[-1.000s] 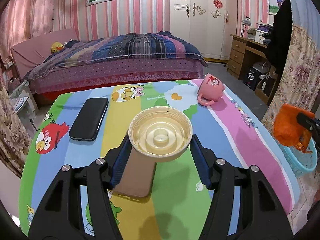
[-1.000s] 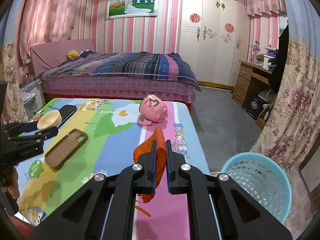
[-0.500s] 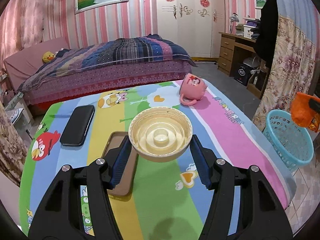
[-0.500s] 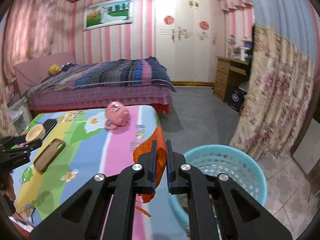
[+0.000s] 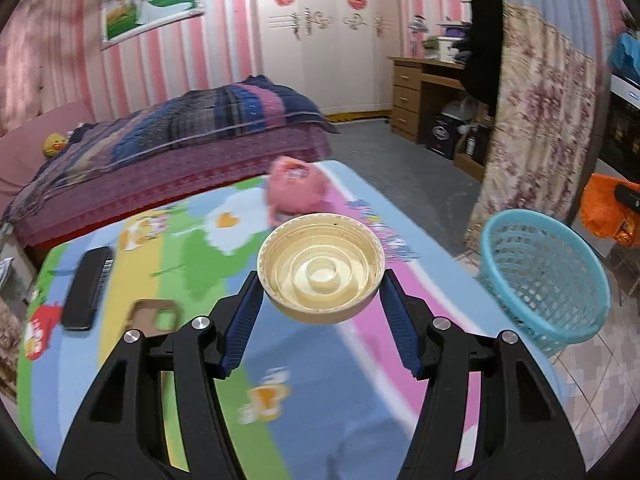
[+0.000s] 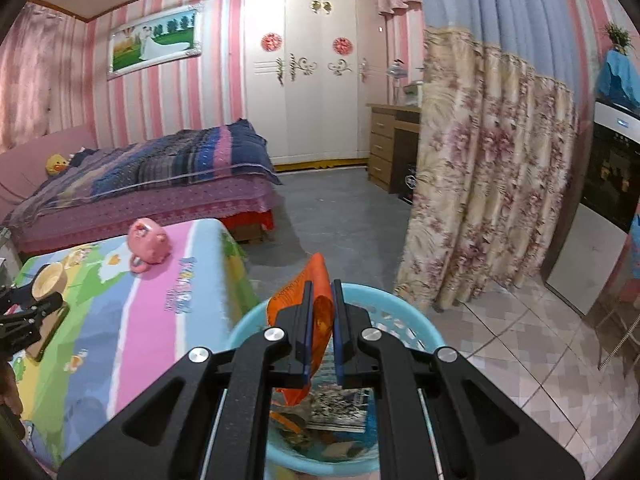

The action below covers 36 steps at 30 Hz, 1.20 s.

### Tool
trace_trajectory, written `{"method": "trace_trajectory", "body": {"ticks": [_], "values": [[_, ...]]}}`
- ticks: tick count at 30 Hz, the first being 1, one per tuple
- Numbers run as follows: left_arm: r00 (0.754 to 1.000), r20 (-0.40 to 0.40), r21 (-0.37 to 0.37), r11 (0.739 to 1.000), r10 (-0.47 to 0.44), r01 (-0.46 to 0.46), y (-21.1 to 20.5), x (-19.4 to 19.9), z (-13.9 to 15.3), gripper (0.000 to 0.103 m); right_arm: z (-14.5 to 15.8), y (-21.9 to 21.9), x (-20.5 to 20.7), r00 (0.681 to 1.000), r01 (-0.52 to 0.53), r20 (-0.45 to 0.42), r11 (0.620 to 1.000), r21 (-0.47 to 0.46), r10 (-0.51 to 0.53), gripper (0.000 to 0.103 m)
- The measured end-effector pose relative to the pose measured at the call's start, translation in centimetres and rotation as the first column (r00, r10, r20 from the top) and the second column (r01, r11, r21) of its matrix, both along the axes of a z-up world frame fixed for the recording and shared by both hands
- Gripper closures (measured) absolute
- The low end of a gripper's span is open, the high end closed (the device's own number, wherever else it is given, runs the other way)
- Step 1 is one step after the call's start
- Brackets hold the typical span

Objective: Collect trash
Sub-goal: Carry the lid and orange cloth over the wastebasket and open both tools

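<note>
My left gripper (image 5: 321, 286) is shut on a cream plastic lid (image 5: 320, 268), hollow side facing the camera, held above the colourful table (image 5: 168, 360). In the right wrist view the same lid (image 6: 49, 278) and left gripper (image 6: 40, 298) show at the far left. My right gripper (image 6: 321, 292) is shut on a crumpled orange wrapper (image 6: 298, 300) and hangs over the blue plastic basket (image 6: 400, 312), which holds printed packets. From the left wrist view the basket (image 5: 544, 276) stands on the floor right of the table, with the orange wrapper (image 5: 604, 208) above it.
A pink mug (image 5: 294, 184) lies on its side near the table's far edge. A black phone (image 5: 86, 288) and a brown phone case (image 5: 154, 314) lie at the left. A floral curtain (image 6: 480, 184) hangs beyond the basket, with a bed (image 6: 152, 184) behind the table.
Both grippers swung right. The right one carried the orange wrapper off the table to above the basket. The left one moved the lid toward the table's right side; the basket came into its view.
</note>
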<state>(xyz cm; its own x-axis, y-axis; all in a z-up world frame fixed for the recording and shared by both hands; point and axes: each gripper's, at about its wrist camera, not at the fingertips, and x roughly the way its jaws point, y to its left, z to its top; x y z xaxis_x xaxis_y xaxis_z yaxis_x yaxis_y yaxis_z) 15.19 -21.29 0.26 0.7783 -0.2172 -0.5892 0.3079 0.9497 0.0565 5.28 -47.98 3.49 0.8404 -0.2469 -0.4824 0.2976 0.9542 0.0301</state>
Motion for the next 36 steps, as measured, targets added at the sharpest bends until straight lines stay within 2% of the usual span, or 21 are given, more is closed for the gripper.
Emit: {"method": "trace_trajectory", "body": {"ticks": [8, 12, 15, 20, 24, 29, 33, 36], "values": [[0.990, -0.014, 0.022, 0.990, -0.140, 0.140, -8.4, 1.0, -1.4, 0.044, -1.8, -3.0, 0.0, 0.996, 0.062, -0.061, 0.998, -0.001, -0.062, 0.095], [0.971, -0.027, -0.006, 0.971, -0.239, 0.239, -13.3, 1.1, -2.1, 0.044, -2.5, -4.0, -0.2, 0.994, 0.082, -0.074, 0.996, 0.015, -0.081, 0.095], [0.960, -0.047, 0.010, 0.961, -0.276, 0.277, -16.2, 1.3, -3.3, 0.045, -2.9, -5.0, -0.3, 0.992, 0.103, -0.081, 0.994, 0.026, -0.101, 0.095], [0.941, -0.080, -0.006, 0.944, -0.330, 0.330, -19.5, 1.9, -4.6, 0.048, -3.2, -6.5, -0.6, 0.990, 0.131, -0.068, 0.990, 0.056, -0.127, 0.095], [0.940, -0.072, 0.003, 0.943, -0.332, 0.333, -20.0, 2.4, -4.7, 0.048, -3.7, -6.7, -0.2, 0.989, 0.125, -0.084, 0.990, 0.064, -0.120, 0.095], [0.962, -0.087, -0.028, 0.966, -0.260, 0.258, -16.8, 4.0, -3.8, 0.042, -3.7, -6.4, 0.1, 0.990, 0.123, -0.084, 0.990, 0.067, -0.117, 0.095], [0.985, -0.020, 0.020, 0.985, -0.170, 0.170, -13.6, 3.6, -2.5, 0.016, -4.0, -5.1, 1.2, 0.990, 0.102, -0.098, 0.994, 0.042, -0.098, 0.095], [0.992, -0.001, 0.017, 0.992, -0.124, 0.124, -10.6, 3.2, -1.7, 0.014, -4.6, -4.5, 2.0, 0.989, 0.102, -0.113, 0.994, 0.031, -0.098, 0.095]]}}
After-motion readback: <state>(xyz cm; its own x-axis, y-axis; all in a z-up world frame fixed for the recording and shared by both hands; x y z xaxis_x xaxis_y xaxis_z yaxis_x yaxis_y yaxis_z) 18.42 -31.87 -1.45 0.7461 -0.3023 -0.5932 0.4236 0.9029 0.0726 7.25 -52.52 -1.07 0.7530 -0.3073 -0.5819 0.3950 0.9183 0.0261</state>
